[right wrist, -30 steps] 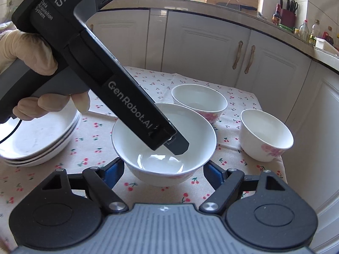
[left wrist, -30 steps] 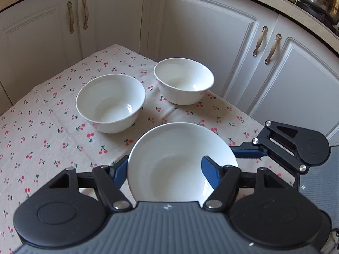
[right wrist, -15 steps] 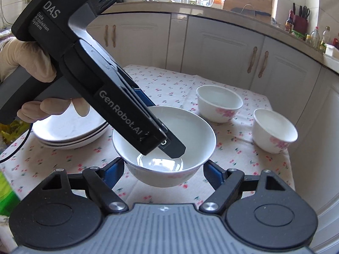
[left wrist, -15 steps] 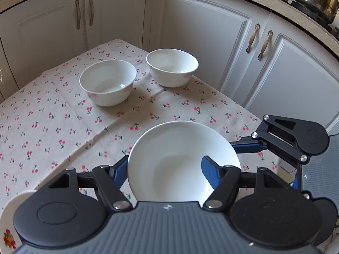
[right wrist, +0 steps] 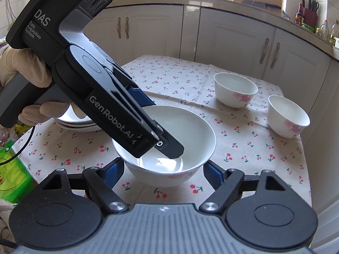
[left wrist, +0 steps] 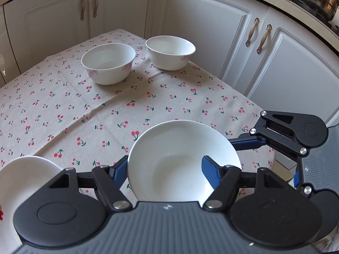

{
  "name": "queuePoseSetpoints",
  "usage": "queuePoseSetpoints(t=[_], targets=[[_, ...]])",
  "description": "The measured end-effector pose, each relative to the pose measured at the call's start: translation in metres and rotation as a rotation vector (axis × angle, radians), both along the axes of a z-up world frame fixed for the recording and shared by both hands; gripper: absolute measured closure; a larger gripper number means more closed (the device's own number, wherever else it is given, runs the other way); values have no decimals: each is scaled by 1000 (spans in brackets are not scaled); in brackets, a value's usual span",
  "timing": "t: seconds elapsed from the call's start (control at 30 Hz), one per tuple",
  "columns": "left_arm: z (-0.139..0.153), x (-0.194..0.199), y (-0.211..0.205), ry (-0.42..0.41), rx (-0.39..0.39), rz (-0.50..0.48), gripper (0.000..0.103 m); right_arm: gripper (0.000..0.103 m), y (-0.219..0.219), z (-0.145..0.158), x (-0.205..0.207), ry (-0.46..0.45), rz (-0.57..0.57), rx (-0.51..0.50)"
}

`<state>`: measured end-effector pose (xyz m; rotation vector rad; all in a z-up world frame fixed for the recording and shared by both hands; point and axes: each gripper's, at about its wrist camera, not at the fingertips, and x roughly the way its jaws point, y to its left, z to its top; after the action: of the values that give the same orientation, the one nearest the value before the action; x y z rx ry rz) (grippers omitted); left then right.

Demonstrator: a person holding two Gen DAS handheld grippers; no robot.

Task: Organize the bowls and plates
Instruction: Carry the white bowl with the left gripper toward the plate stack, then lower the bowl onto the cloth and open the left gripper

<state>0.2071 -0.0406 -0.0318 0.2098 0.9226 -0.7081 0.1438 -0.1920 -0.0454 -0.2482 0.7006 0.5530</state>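
Left tool [left wrist: 165,167] clamped on bowl [left wrist: 180,158], carried back from the other two [left wrist: 108,63]; right tool [right wrist: 163,173] open.

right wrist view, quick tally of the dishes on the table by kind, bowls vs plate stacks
bowls: 3 (near bowl, middle bowl, right bowl)
plate stack: 1, number of plates in it unclear
total: 4
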Motion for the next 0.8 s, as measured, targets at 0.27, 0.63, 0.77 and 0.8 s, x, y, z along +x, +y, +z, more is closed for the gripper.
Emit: queuePoseSetpoints(t=[0.27, 0.63, 0.77, 0.8], targets=[[-5, -3, -1, 12, 8, -2, 32, 18, 0, -9, 0, 40, 7, 2], [-10, -7, -1, 7, 10, -1, 31, 18, 2, -13, -3, 36, 16, -10], [-10, -9, 0, 5, 6, -3, 30, 17, 2, -13, -3, 36, 17, -11], [-10, -9, 0, 6, 5, -3, 29, 17, 2, -13, -2, 37, 17, -10]])
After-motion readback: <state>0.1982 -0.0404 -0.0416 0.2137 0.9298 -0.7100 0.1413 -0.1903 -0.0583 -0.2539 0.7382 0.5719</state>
